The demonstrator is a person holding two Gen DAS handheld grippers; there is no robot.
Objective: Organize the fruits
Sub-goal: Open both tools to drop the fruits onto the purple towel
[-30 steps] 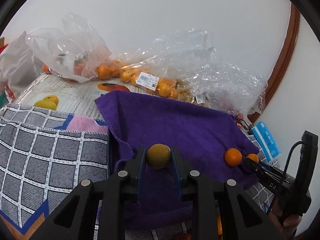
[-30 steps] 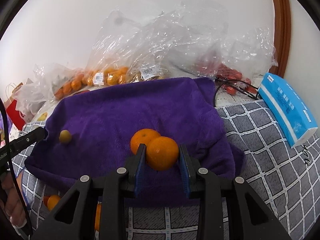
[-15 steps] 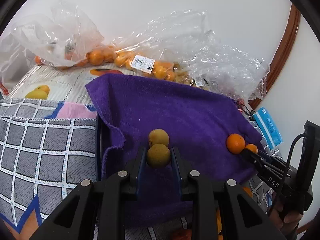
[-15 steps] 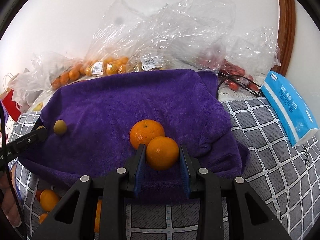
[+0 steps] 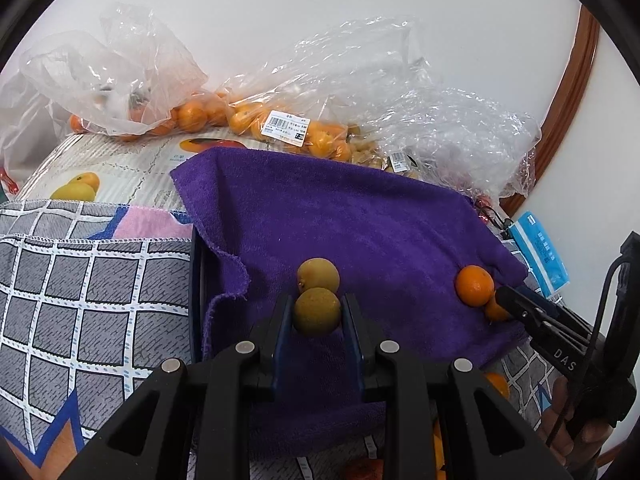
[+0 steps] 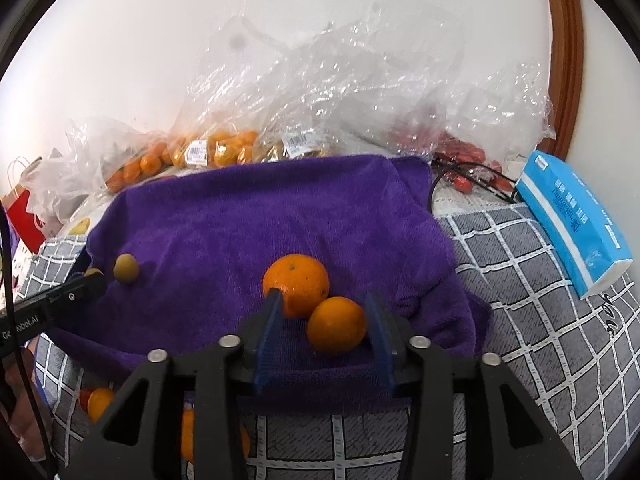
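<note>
Backdrop: white wall (image 5: 320, 40) was seen behind everything, with a brown curved frame (image 6: 564, 60) at the right edge.
Surface: a grey checked cloth (image 6: 520, 300) was spread beneath, and a purple towel (image 5: 340, 216) was laid over it as the sorting area.
Bags: clear plastic bags (image 5: 280, 92) of small oranges were piled along the wall, beyond the towel's far edge.
Tissue pack: a blue pack (image 6: 572, 220) was lying on the checked cloth, well apart from the towel's fruit.
Left gripper: the left gripper (image 5: 317, 316) was closed as far as it goes on 1 green-yellow fruit (image 5: 317, 311), held just above the towel.
Green-yellow pair: a 2nd green-yellow fruit (image 5: 318, 274) was already resting on the towel, touching or just beyond the held one.
Right gripper: the right gripper (image 6: 324, 330) was caught with its jaws opening; 1 small orange (image 6: 337, 325) sat between them, with a clear gap at the left pad, so it was judged released.
Orange pair: a larger orange (image 6: 297, 284) was lying on the towel just behind the small one, the 2 touching.
Step in hand: fruit was being grouped by kind, oranges at the towel's right, green-yellow ones at its left.
Next move: the left jaws would need to be opened gently so the held fruit settles beside its match without rolling, and the right gripper drawn back clear of the oranges.
</note>
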